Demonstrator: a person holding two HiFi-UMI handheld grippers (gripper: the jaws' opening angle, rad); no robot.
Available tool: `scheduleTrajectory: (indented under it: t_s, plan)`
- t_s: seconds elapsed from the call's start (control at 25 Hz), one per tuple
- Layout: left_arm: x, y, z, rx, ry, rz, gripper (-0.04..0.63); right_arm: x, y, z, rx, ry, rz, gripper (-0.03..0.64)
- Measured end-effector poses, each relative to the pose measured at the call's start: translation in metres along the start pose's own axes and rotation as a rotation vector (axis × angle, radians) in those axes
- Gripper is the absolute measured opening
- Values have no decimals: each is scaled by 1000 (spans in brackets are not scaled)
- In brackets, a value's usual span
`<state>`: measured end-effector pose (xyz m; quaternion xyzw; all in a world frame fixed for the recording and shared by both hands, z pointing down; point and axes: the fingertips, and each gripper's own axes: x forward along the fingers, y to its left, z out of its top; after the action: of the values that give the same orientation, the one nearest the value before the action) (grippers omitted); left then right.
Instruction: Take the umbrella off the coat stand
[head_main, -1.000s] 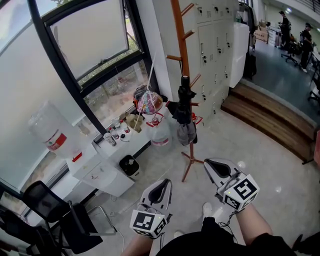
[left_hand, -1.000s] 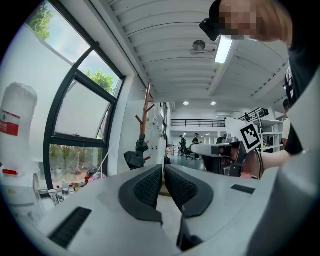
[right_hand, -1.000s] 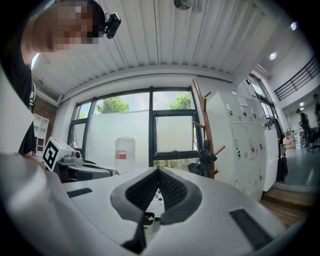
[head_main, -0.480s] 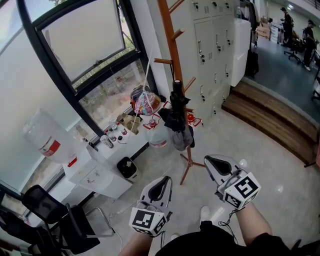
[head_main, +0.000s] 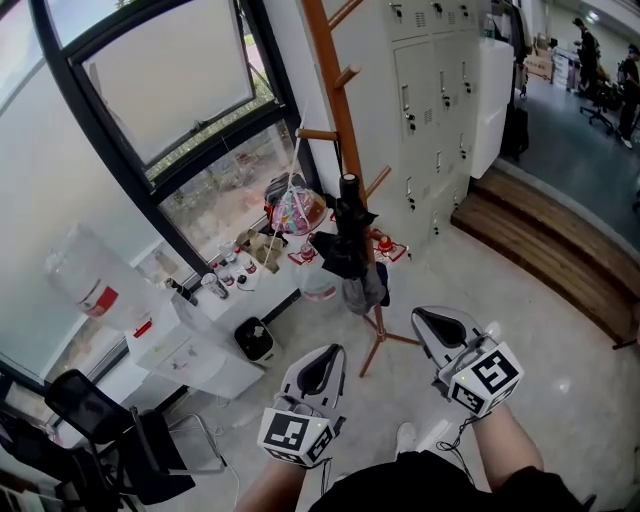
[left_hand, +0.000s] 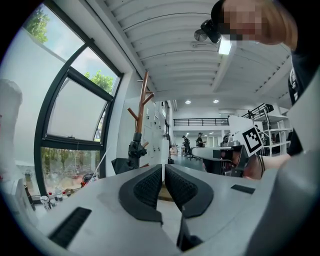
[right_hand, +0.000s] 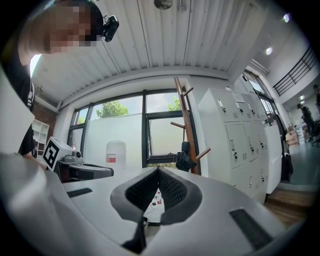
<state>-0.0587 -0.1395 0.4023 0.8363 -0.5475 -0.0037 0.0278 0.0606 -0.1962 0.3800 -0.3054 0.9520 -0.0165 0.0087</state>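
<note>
One umbrella (head_main: 349, 240) on coat stand (head_main: 330, 90), lockers (head_main: 430, 100) behind, black bin (head_main: 256, 336) nearby

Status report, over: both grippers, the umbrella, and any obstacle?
Left gripper shut, empty; right gripper shut, empty. Umbrella on coat stand, untouched, ahead of both. Nothing seen in the way.

bare floor (head_main: 560, 350) lies open on the near side of the coat stand (head_main: 333, 120), right up to its feet; left of the stand a white table (head_main: 200, 355) and black bin (head_main: 256, 336) crowd in; just right of it stand grey lockers (head_main: 430, 100); its pegs (head_main: 318, 134) jut above the umbrella (head_main: 350, 240)
</note>
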Motion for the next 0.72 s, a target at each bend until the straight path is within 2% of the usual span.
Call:
scheduleTrajectory:
  t_s: [0.72]
  plan:
    - [70, 1, 13, -16, -26, 88, 29, 19, -61, 3, 24, 10, 100, 54]
